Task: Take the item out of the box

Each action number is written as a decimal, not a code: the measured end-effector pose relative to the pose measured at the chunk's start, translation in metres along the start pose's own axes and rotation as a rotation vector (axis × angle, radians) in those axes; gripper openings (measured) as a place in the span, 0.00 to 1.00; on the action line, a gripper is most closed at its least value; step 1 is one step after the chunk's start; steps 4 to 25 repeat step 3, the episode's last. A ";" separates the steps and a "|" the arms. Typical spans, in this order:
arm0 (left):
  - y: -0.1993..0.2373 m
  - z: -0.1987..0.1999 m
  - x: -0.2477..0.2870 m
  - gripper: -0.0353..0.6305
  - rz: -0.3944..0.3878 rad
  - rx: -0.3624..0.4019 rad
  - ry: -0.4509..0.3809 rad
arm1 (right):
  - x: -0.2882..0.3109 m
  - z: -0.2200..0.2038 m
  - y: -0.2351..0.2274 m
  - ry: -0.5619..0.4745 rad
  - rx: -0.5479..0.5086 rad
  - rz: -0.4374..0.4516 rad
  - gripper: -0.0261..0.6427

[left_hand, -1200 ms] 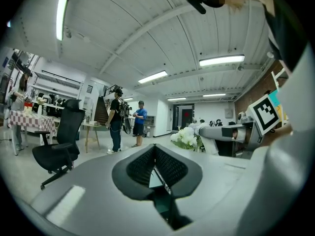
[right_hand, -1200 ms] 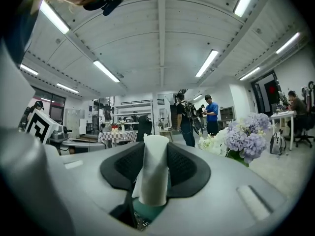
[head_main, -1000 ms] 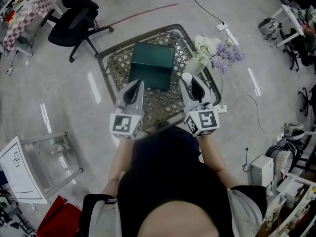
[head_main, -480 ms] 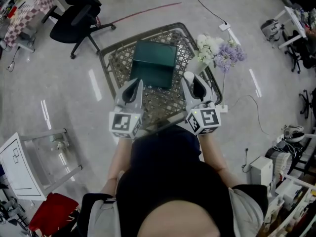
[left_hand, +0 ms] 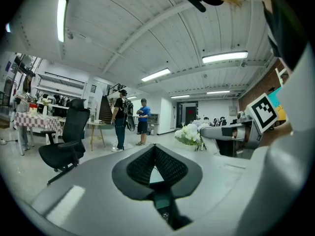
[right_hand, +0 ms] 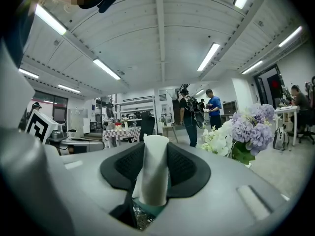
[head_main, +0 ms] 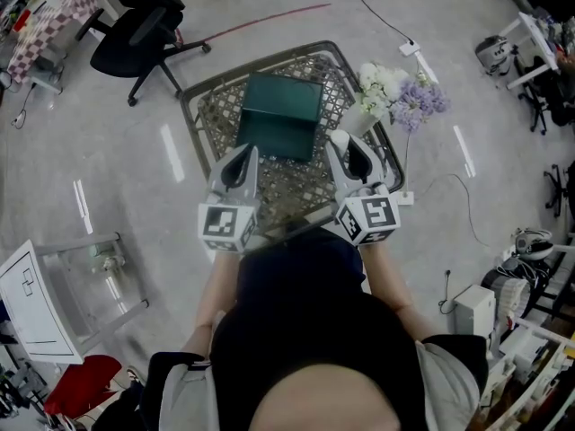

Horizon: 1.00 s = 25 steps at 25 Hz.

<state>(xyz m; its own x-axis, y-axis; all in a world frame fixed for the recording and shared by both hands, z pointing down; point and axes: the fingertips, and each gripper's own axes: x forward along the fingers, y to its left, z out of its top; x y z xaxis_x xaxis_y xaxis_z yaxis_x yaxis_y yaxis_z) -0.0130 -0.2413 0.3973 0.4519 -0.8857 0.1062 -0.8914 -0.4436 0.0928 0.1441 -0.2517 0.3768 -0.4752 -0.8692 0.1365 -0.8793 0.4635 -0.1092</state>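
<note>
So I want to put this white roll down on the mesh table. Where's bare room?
The widest bare patch of the table lies between the green box and the near edge, flanked by the left claw and the right claw, which holds the white roll. A narrower strip runs left of the box. The flowers crowd the right edge.

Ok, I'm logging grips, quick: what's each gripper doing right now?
Left gripper: closed, tips together, nothing held.
Right gripper: closed on a white roll.
</note>
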 end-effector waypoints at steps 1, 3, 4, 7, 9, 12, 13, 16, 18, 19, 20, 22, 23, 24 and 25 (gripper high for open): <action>0.001 0.000 0.000 0.07 0.002 0.001 0.002 | 0.001 0.000 0.000 0.001 0.000 0.000 0.24; 0.002 0.001 0.001 0.07 0.004 0.002 0.007 | 0.002 0.000 0.000 0.004 0.002 -0.001 0.24; 0.002 0.001 0.001 0.07 0.004 0.002 0.007 | 0.002 0.000 0.000 0.004 0.002 -0.001 0.24; 0.002 0.001 0.001 0.07 0.004 0.002 0.007 | 0.002 0.000 0.000 0.004 0.002 -0.001 0.24; 0.002 0.001 0.001 0.07 0.004 0.002 0.007 | 0.002 0.000 0.000 0.004 0.002 -0.001 0.24; 0.002 0.001 0.001 0.07 0.004 0.002 0.007 | 0.002 0.000 0.000 0.004 0.002 -0.001 0.24; 0.002 0.001 0.001 0.07 0.004 0.002 0.007 | 0.002 0.000 0.000 0.004 0.002 -0.001 0.24; 0.002 0.001 0.001 0.07 0.004 0.002 0.007 | 0.002 0.000 0.000 0.004 0.002 -0.001 0.24; 0.002 0.001 0.001 0.07 0.004 0.002 0.007 | 0.002 0.000 0.000 0.004 0.002 -0.001 0.24; 0.002 0.001 0.001 0.07 0.004 0.002 0.007 | 0.002 0.000 0.000 0.004 0.002 -0.001 0.24; 0.002 0.001 0.001 0.07 0.004 0.002 0.007 | 0.002 0.000 0.000 0.004 0.002 -0.001 0.24; 0.002 0.001 0.001 0.07 0.004 0.002 0.007 | 0.002 0.000 0.000 0.004 0.002 -0.001 0.24; 0.002 0.001 0.001 0.07 0.004 0.002 0.007 | 0.002 0.000 0.000 0.004 0.002 -0.001 0.24; 0.002 0.001 0.001 0.07 0.004 0.002 0.007 | 0.002 0.000 0.000 0.004 0.002 -0.001 0.24; 0.002 0.001 0.001 0.07 0.004 0.002 0.007 | 0.002 0.000 0.000 0.004 0.002 -0.001 0.24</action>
